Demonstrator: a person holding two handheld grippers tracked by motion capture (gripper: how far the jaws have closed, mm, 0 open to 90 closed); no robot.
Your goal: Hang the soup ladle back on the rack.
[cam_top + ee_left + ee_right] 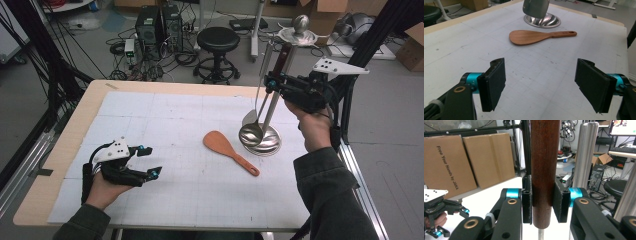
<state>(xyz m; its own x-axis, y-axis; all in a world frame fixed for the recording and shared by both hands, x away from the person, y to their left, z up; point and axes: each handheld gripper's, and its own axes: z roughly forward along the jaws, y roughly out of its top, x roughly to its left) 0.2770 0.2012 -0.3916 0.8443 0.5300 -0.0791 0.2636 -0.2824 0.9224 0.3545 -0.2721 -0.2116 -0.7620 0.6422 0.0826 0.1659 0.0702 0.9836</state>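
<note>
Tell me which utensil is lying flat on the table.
The wooden rice paddle. It lies flat on the mat; the ladle with the dark wooden handle is held upright by the right gripper.

Most of the white gridded mat (165,120) lies bare: the whole upper left and centre of the high view offer open passage. The left gripper (145,161) sits low at the lower left, jaws wide apart, with clear mat ahead of it. Mid-frame, the wooden rice paddle (227,150) lies flat, a low obstacle. Just right of it stands the steel rack base (267,145) with its upright post (277,95), a ladle (251,132) hanging there. The right gripper (272,82) crowds that post, clamped on a dark wooden handle (544,170).
</note>
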